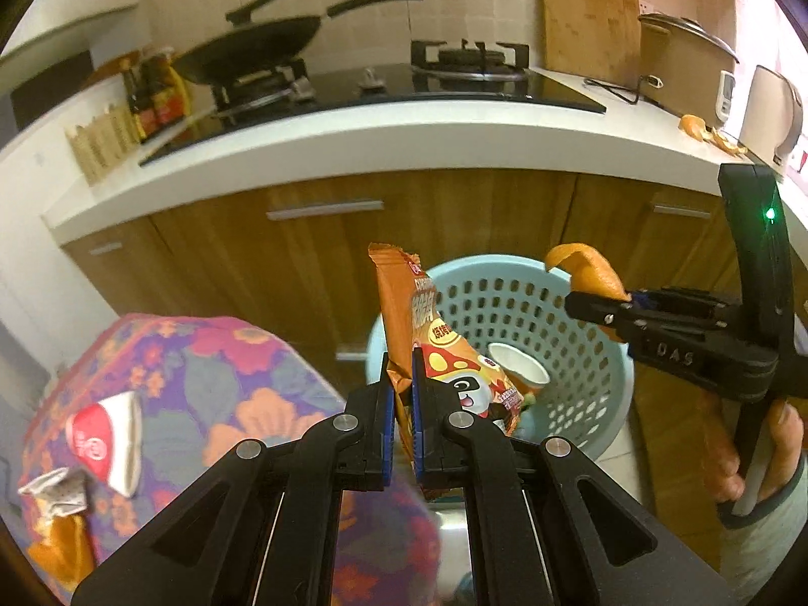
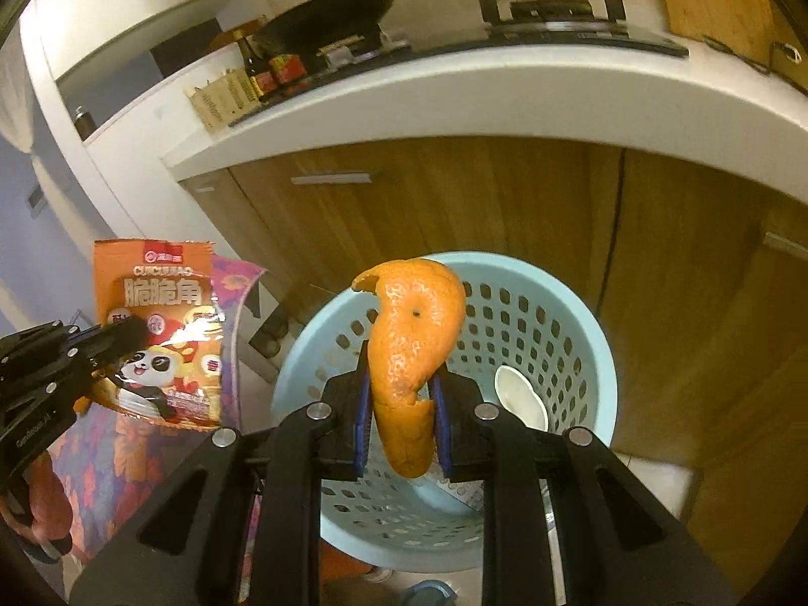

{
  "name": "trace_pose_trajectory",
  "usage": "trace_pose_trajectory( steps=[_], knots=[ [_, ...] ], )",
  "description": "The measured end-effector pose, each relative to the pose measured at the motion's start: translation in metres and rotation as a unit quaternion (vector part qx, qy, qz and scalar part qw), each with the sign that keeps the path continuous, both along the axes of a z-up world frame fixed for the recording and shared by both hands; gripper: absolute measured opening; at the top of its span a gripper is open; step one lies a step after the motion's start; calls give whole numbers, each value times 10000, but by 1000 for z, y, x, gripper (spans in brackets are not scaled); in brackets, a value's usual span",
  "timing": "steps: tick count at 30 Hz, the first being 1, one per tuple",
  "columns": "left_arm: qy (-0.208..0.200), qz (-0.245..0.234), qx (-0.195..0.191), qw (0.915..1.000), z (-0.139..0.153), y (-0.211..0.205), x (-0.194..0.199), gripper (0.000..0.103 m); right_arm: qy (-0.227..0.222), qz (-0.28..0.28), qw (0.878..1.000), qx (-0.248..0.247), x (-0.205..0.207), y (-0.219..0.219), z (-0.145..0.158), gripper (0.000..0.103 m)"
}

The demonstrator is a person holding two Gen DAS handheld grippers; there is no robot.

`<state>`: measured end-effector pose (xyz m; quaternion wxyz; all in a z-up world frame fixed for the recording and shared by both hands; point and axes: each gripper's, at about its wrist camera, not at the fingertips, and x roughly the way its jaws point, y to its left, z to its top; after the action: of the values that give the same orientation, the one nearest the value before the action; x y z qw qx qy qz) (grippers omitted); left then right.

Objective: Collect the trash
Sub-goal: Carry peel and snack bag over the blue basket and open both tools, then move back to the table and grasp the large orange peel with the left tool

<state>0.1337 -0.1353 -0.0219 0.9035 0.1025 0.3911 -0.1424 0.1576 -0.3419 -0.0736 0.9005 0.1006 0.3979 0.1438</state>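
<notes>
Right wrist view shows the orange peel [image 2: 411, 353] pinched in the right gripper [image 2: 399, 424], up above the blue basket [image 2: 596, 353]. The left gripper [image 1: 402, 404] squeezes a snack bag [image 1: 404, 303] near the basket rim. One paper cup [image 1: 520, 363] is already inside. More trash waits — a red cup [image 1: 106, 442] on the flowery cloth [image 1: 242, 384], peel bits [image 1: 707, 134] on the desk [image 1: 404, 136]. The basket mouth is wide open; cupboards stand close behind.
</notes>
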Motion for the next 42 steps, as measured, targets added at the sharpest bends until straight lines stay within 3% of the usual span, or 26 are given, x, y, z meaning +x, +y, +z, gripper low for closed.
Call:
trace_pose_trajectory(
  steps=[13,14,15,17,29,42],
  knots=[
    [282,-20,-36,9996,-13,-23,22,8,95,-151,9998,55,6,-8,-2,23],
    [282,-28,-49,9996,-13,-24,22,11,109,-173,9998,39,6,-7,-2,32],
    [265,0,-21,9996,-13,-25,23,25,125,-235,9996,24,6,-7,-3,51],
    [184,66,-2,9998,-12,-25,20,44,53,-320,9995,39,5,-9,-1,59],
    [-8,271,-220,9994,3,5,8,44,-161,-84,9998,-17,-1,6,14,59],
    [-412,749,-721,9937,34,70,-26,47,-507,605,9960,-408,-17,74,39,59]
  ],
)
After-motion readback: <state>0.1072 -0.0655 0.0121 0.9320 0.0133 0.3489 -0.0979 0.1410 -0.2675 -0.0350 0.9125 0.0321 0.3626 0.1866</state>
